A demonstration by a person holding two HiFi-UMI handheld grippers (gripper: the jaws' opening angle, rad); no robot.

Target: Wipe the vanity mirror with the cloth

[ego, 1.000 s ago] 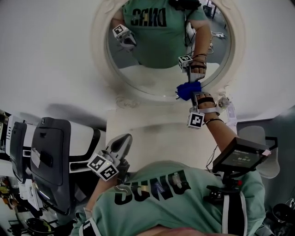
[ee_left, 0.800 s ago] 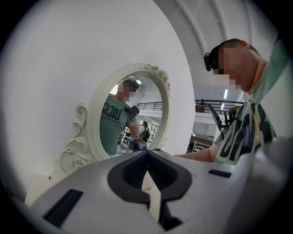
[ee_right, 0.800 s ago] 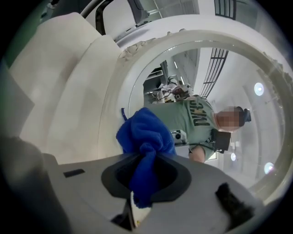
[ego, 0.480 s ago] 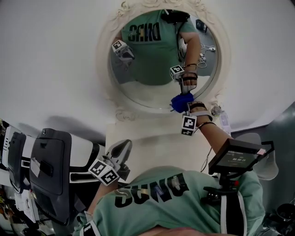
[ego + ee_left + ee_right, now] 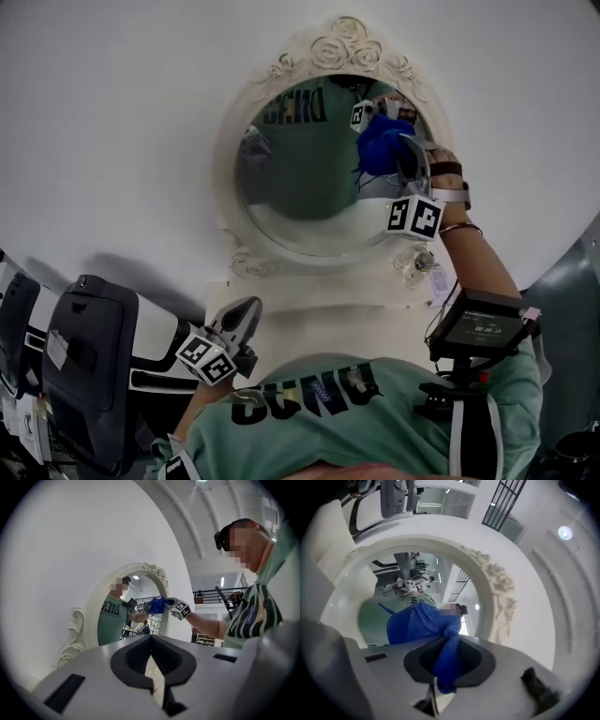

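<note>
Cloth up on the glass, top right of the mirror!
The right gripper (image 5: 400, 161) has its fingers clamped on the blue cloth (image 5: 381, 145) and presses it against the upper right of the oval mirror (image 5: 300, 178), just inside the carved white frame (image 5: 343, 52). The left gripper (image 5: 246, 315) hangs low by the person's chest, at the tabletop (image 5: 319, 298) edge, fingers closed together, nothing between them.

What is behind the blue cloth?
The mirror, near its top right rim. The cloth, shut in the right gripper, covers that patch of glass, so the glass beneath it cannot be seen.
</note>
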